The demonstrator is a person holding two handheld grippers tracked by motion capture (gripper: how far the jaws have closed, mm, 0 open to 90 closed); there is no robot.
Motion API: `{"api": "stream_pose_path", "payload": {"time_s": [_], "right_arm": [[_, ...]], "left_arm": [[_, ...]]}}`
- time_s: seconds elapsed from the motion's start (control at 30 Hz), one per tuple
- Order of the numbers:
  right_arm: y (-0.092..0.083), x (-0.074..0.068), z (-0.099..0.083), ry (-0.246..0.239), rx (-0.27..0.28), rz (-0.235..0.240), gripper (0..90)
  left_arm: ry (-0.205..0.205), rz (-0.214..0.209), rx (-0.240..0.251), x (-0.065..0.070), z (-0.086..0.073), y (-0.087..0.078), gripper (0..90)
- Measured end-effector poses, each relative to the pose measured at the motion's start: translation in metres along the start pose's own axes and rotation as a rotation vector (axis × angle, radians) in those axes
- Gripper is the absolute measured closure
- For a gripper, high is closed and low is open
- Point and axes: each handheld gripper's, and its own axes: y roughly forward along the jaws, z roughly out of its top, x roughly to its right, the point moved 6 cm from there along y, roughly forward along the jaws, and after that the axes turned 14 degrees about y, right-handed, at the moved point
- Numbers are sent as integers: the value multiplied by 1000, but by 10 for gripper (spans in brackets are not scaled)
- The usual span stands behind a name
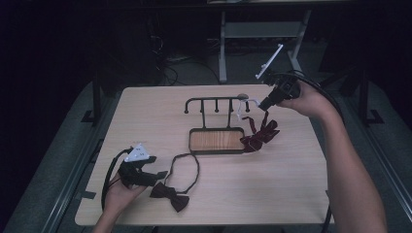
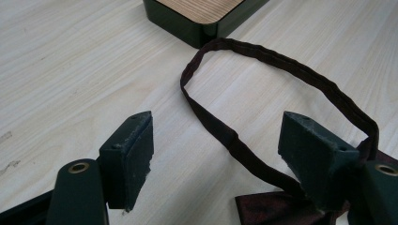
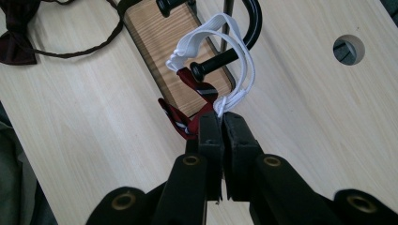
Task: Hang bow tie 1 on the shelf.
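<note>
Right gripper (image 3: 220, 117) jaws pressed together, pinching white elastic band (image 3: 234, 56) of striped red bow tie (image 1: 260, 136). Band looped over end hook (image 3: 211, 63) of black rack (image 1: 216, 104); tie hangs below beside wooden base (image 1: 216, 141). Hanging of this tie looks nearly done, release left. Left gripper (image 2: 216, 154) jaws spread, empty, over strap (image 2: 263, 65) of dark bow tie (image 1: 170, 195) lying flat on table (image 1: 272, 189); that one not yet hung.
</note>
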Motion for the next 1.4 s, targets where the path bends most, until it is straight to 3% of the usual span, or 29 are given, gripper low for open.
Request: {"api": "stream_pose_path", "payload": {"time_s": [0.77, 1.4], "right_arm": [[11, 12, 1, 38, -21, -6, 833], [17, 12, -21, 32, -13, 43, 745]], "left_arm": [[6, -5, -4, 1, 0, 0, 270], [2, -5, 0, 2, 1, 1, 270]]}}
